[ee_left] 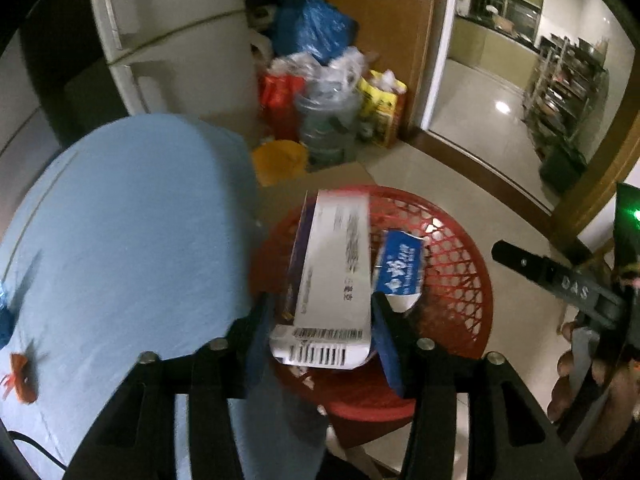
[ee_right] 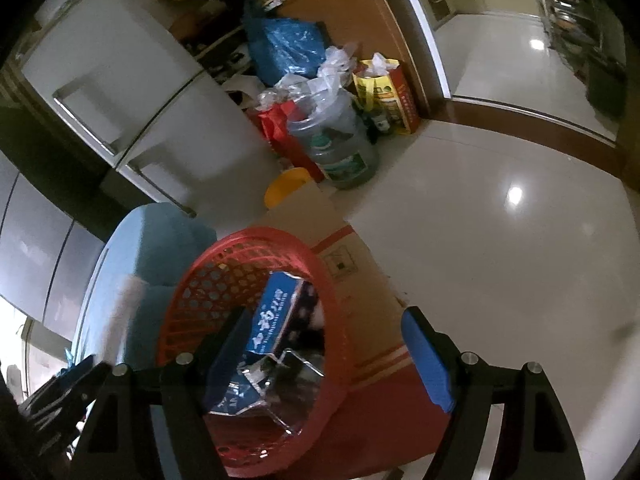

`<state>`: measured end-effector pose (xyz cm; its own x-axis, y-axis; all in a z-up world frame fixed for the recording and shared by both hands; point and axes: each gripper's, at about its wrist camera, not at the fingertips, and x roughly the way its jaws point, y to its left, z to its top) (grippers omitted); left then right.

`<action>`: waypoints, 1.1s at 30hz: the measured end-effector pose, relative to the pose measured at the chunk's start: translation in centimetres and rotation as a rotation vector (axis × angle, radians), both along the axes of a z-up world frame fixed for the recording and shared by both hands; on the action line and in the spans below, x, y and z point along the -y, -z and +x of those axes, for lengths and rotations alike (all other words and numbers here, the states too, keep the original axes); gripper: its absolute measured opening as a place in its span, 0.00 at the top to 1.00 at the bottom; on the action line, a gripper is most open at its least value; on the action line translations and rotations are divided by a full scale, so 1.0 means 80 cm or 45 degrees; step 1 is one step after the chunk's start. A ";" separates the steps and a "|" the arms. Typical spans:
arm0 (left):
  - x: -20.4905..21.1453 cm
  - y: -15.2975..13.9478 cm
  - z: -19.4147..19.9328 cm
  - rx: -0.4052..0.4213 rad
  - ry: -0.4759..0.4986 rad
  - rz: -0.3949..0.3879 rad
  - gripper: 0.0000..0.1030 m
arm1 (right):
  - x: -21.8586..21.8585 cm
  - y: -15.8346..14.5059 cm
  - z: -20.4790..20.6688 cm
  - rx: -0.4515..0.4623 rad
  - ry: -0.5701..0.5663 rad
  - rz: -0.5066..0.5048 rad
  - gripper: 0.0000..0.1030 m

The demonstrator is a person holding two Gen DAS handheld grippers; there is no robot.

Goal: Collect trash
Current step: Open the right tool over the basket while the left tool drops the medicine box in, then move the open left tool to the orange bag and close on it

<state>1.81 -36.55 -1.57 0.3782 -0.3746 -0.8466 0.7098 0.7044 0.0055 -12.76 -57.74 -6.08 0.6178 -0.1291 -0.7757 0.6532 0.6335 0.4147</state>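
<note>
My left gripper [ee_left: 320,332] is shut on a long white carton with a barcode [ee_left: 332,280] and holds it over a red mesh basket [ee_left: 452,264]. A blue-and-white wrapper [ee_left: 400,268] lies in the basket. In the right wrist view the basket [ee_right: 192,280] sits on a red-and-tan cardboard box [ee_right: 360,360], with the blue wrapper [ee_right: 272,320] and clear plastic inside. My right gripper [ee_right: 324,356] is open and empty, its fingers straddling the basket's near rim. An orange scrap [ee_left: 22,376] lies on the blue-covered table [ee_left: 120,248].
A white fridge [ee_right: 132,92] stands behind the table. Bags, a large water jug [ee_right: 340,140] and a yellow bowl [ee_right: 286,188] crowd the floor by a wooden cabinet. Glossy tiled floor [ee_right: 500,240] spreads to the right toward a doorway.
</note>
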 end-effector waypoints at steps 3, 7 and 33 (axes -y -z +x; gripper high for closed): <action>0.005 -0.002 0.003 -0.009 -0.010 0.006 0.34 | 0.003 -0.002 -0.006 0.002 0.006 -0.003 0.22; -0.015 -0.009 0.003 0.011 -0.044 -0.016 0.28 | 0.004 -0.002 -0.010 0.005 0.006 -0.005 0.22; -0.393 0.001 0.064 -0.006 -0.932 -0.172 0.28 | -0.166 -0.038 0.090 0.006 -0.456 -0.113 0.22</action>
<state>6.92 -5.08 -1.61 0.5676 -0.1289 -0.8132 0.0586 0.9915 -0.1162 -5.52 -44.45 -3.08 0.6396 0.0295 -0.7682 0.3818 0.8551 0.3507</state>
